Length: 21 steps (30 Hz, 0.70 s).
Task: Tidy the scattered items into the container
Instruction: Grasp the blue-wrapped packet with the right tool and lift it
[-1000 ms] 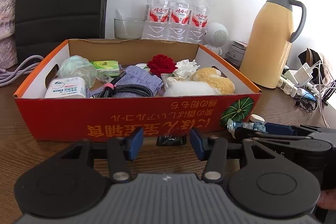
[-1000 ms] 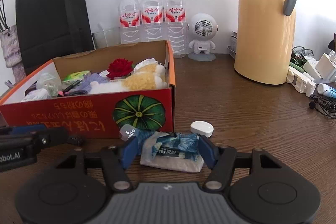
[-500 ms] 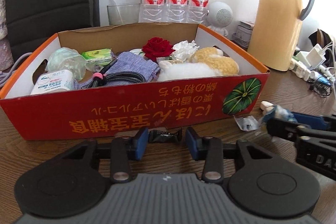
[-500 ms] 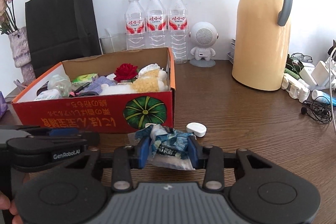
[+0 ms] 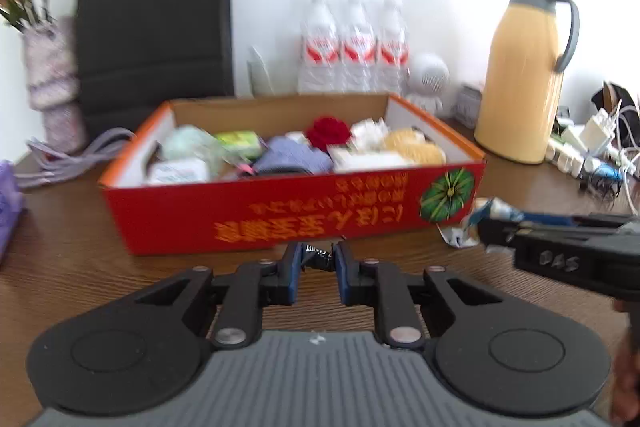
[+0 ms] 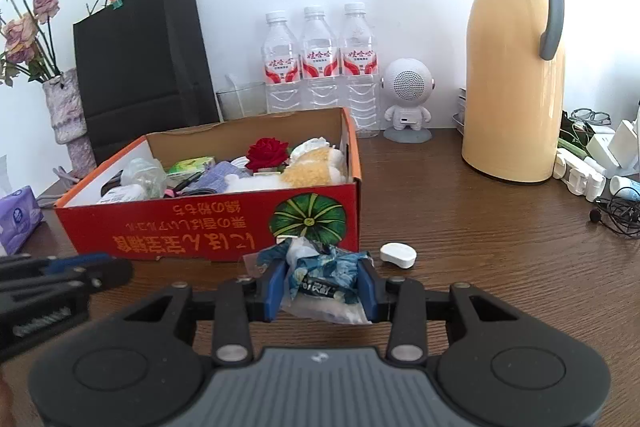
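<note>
The red cardboard box (image 5: 280, 215) stands open on the wooden table, filled with a red rose, plush toy, cloth and packets. My left gripper (image 5: 317, 259) hovers just before its front wall; its jaws are closing, and the pads press on a small black candy packet (image 5: 316, 254). My right gripper (image 6: 323, 283) is shut on a crumpled blue-and-white packet (image 6: 326, 277), near the box's (image 6: 200, 227) front right corner. A small white case (image 6: 398, 255) lies on the table just right of that packet. In the left wrist view the right gripper (image 5: 492, 227) reaches in from the right.
Behind the box stand three water bottles (image 6: 320, 67), a glass (image 6: 240, 99), a white robot speaker (image 6: 408, 99) and a black paper bag (image 6: 140, 59). A yellow thermos jug (image 6: 512, 67) and tangled chargers (image 6: 600, 163) sit at right. A vase (image 6: 64, 107) and purple tissue pack (image 6: 18, 219) are at left.
The left jaws narrowed onto the black candy packet and the gripper drew back and up from the box. The right jaws closed on the blue-and-white packet and raised it slightly.
</note>
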Each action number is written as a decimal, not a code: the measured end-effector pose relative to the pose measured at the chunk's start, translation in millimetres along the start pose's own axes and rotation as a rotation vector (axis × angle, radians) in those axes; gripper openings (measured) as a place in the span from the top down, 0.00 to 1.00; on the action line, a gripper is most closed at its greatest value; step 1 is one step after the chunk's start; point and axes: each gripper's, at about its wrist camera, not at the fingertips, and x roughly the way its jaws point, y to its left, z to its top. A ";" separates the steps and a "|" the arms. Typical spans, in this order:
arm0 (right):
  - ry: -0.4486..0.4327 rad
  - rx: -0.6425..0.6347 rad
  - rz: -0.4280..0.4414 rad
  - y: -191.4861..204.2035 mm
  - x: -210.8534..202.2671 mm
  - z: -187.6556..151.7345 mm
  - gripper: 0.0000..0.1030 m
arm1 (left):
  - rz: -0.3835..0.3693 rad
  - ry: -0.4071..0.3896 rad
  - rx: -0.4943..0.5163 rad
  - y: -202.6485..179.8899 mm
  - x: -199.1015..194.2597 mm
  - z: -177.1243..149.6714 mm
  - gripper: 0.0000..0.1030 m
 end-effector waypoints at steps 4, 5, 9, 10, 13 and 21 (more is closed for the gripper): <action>-0.013 0.004 0.043 20.1 -25.6 -10.9 0.64 | 0.078 -0.067 -0.035 23.1 -56.1 -7.6 0.82; -0.017 0.010 0.059 25.4 -32.6 -14.4 0.64 | 0.104 -0.083 -0.044 28.3 -69.1 -11.8 0.82; -0.014 -0.013 0.121 51.1 -64.3 -33.5 0.64 | 0.189 -0.114 -0.061 47.1 -112.6 -29.5 0.82; -0.015 -0.023 0.123 55.9 -72.7 -37.7 0.64 | 0.202 -0.119 -0.069 51.6 -122.1 -33.7 0.82; -0.045 -0.050 0.129 65.7 -104.4 -49.0 0.64 | 0.225 -0.148 -0.090 60.0 -152.5 -48.0 0.82; -0.186 -0.067 0.072 64.9 -197.8 -76.2 0.64 | 0.234 -0.252 -0.127 62.0 -221.1 -90.1 0.82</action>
